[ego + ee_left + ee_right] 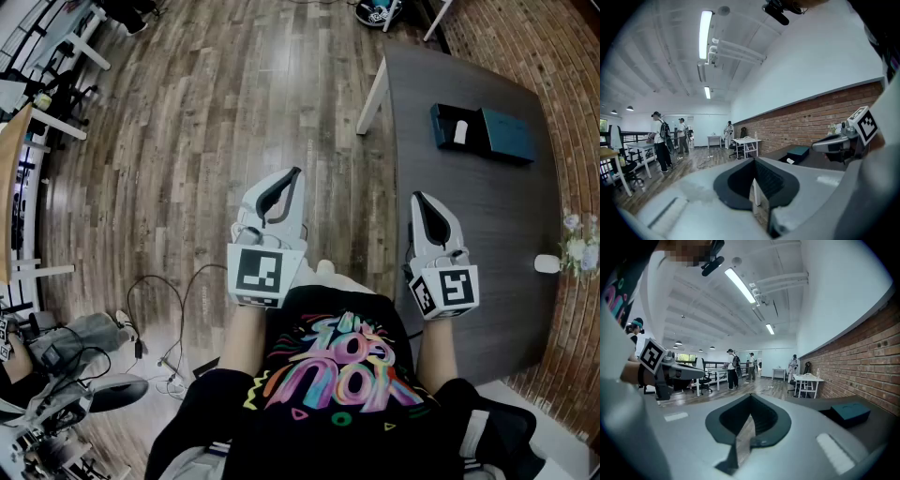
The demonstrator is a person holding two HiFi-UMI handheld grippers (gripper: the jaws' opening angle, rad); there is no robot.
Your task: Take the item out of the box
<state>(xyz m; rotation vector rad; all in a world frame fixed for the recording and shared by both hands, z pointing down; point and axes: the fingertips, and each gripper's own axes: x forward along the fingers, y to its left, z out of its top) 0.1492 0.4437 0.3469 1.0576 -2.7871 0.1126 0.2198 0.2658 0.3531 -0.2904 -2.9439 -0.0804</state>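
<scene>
On the dark grey table [469, 225], at its far end, lies an open teal box [457, 127] with a small white item [460, 132] in it, and its lid [508, 134] beside it on the right. The box [798, 152] also shows low and far off in both gripper views [851, 412]. My left gripper [297, 172] is held over the wooden floor, left of the table, jaws together and empty. My right gripper [415, 197] hovers over the table's near part, well short of the box, shut with nothing in it. Both are close to my chest.
A small white object [547, 263] and a bunch of flowers [577, 246] sit at the table's right edge by the brick wall. Cables [159, 309] trail on the floor at left. Several people [732, 366] stand far back among white desks [746, 144].
</scene>
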